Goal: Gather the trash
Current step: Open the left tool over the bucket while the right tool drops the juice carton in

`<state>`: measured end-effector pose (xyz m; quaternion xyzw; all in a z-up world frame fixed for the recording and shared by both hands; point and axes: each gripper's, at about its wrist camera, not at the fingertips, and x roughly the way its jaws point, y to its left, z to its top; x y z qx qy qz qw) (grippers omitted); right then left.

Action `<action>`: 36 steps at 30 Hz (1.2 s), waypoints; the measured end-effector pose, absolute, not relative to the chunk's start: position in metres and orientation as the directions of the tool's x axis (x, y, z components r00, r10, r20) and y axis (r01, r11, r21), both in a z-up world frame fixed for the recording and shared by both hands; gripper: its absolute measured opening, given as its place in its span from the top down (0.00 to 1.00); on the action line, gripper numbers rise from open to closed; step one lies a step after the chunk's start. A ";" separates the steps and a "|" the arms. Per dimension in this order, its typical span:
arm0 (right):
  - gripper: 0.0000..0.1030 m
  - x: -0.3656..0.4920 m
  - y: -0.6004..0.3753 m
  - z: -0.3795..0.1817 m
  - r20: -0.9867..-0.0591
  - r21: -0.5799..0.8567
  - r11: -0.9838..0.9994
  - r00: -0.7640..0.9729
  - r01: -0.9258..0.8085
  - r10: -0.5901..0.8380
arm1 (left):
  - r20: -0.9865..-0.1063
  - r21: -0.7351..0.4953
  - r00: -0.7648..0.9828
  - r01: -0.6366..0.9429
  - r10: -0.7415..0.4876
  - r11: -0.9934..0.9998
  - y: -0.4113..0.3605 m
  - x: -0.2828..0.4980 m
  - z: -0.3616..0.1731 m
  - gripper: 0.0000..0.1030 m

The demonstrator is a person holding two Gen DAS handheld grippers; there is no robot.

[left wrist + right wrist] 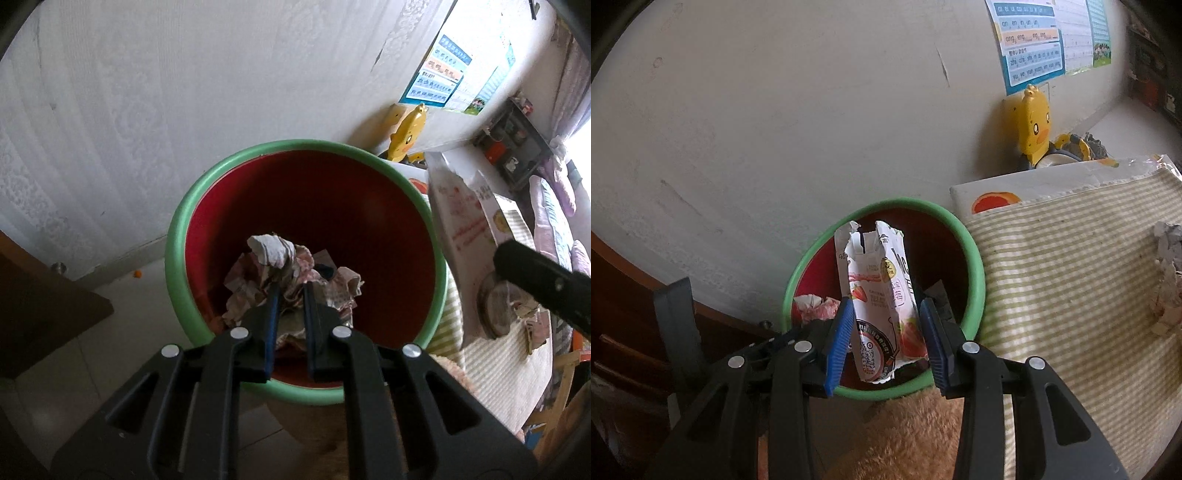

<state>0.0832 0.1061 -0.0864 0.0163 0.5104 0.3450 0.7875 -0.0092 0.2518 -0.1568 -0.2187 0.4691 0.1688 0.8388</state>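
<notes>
Left wrist view puts me right over the bin [177, 251], green-rimmed and red inside, standing on the floor against the wall. My left gripper [290, 295] is nearly shut, its fingers pinching a crumpled wad of paper [271, 251] that hangs within the bin's mouth, above or against more crumpled trash inside; I cannot tell which. I judge this the drop step for the left side: the next move calls only for spreading the fingers so the wad falls.

From the right wrist view, my right gripper [886, 314] holds a torn-open strawberry drink pouch [877, 295] upright over the same bin, blue pads part-way open and against its sides. It needs carrying slightly further over the centre before letting go, since the pouch's bottom sits near the rim. More crumpled paper [1167, 277] waits on the striped cloth [1052, 277] to the right.

Writing: the pouch bears strawberries, a QR code and Chinese characters too small to read. A wall poster [1030, 40] shows pinyin, including "ong", "eng", "zhi chi shi".
</notes>
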 end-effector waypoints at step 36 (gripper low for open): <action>0.40 0.086 -0.082 -0.099 -0.819 0.284 0.927 0.441 -0.245 0.367 | -0.819 -0.123 0.557 -0.408 0.140 0.905 0.193 0.006 -0.111 0.43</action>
